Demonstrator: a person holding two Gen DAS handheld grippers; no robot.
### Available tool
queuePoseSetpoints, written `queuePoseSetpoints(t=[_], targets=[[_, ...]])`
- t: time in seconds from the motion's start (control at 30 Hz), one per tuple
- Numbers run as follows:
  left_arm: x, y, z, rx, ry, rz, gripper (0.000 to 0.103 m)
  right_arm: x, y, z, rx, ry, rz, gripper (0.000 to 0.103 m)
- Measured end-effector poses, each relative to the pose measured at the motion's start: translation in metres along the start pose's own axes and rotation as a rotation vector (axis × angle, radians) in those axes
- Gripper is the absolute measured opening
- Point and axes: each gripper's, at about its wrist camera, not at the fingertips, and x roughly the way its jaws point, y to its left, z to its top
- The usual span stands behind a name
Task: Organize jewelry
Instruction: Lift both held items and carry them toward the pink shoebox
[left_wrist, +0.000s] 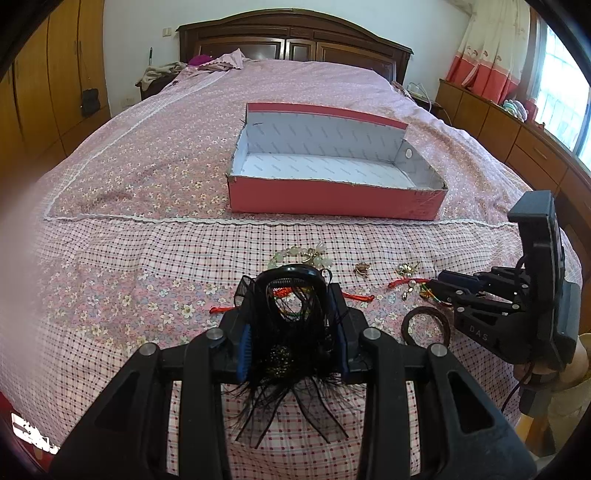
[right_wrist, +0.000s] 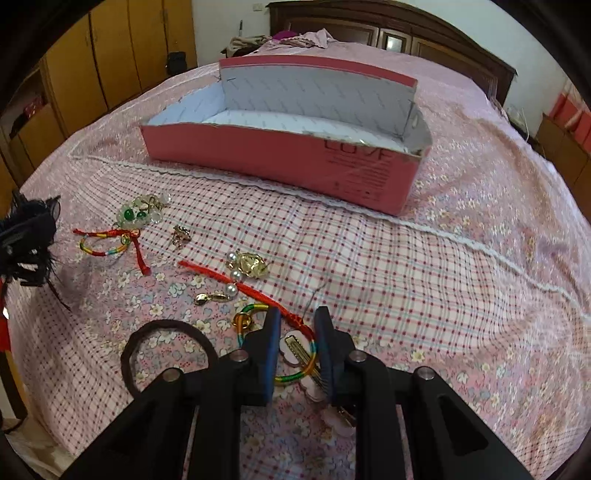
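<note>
at the left, the left tongs (left_wrist: 291, 317) are closed on a black feathered hair clip (left_wrist: 288, 332), held above the bed (left_wrist: 110, 258); the clip's curved comb end points away toward the headboard and its feathers trail back toward the camera, so its long axis runs along the fingers. in the right wrist view the same clip shows at the far left edge, off the cover.

below and beyond it, near the foot edge of the bed, the jewelry lies in a loose row: a pale green bead bracelet (right_wrist: 142, 212), a red cord with a rainbow loop (right_wrist: 107, 242) lying roughly crosswise, a small gold earring (right_wrist: 181, 234), a gold brooch with pearls (right_wrist: 247, 264), and a second red cord (right_wrist: 236, 282) running diagonally from upper left down toward the right tongs. a brown hair tie (right_wrist: 166, 354) lies flat just left of those tongs.

the right tongs (right_wrist: 297, 347) point steeply down at the cover with a narrow gap between the fingers; a rainbow cord bracelet (right_wrist: 295, 373) and a gold hair pin (right_wrist: 299, 350) lie between them, and i cannot tell whether the pads press on either.

the pink box (left_wrist: 332, 199) sits toward the middle of the bed, long axis crosswise, open top, its lid flap upright on the far side. checked cover lies bare between the jewelry and the box, and to the right toward the bed's right edge.
</note>
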Motion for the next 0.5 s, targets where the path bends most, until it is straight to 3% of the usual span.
queuePoseSetpoints(t=[0.23,0.3,0.33,0.5], targets=[[-0.001,0.003,0.003,-0.006,-0.005,0.003,0.027,-0.029,-0.014,0.004,0.132,-0.091,0.098,0.020],[-0.001,0.002,0.003,-0.006,-0.007,0.002,0.027,-0.040,-0.020,0.006,0.173,-0.123,0.134,0.015],[-0.001,0.002,0.004,-0.006,-0.007,0.002,0.027,-0.045,-0.022,0.007,0.184,-0.132,0.147,0.004],[-0.002,0.002,0.004,-0.004,-0.009,0.001,0.027,-0.060,-0.031,0.008,0.196,-0.171,0.144,0.004]])
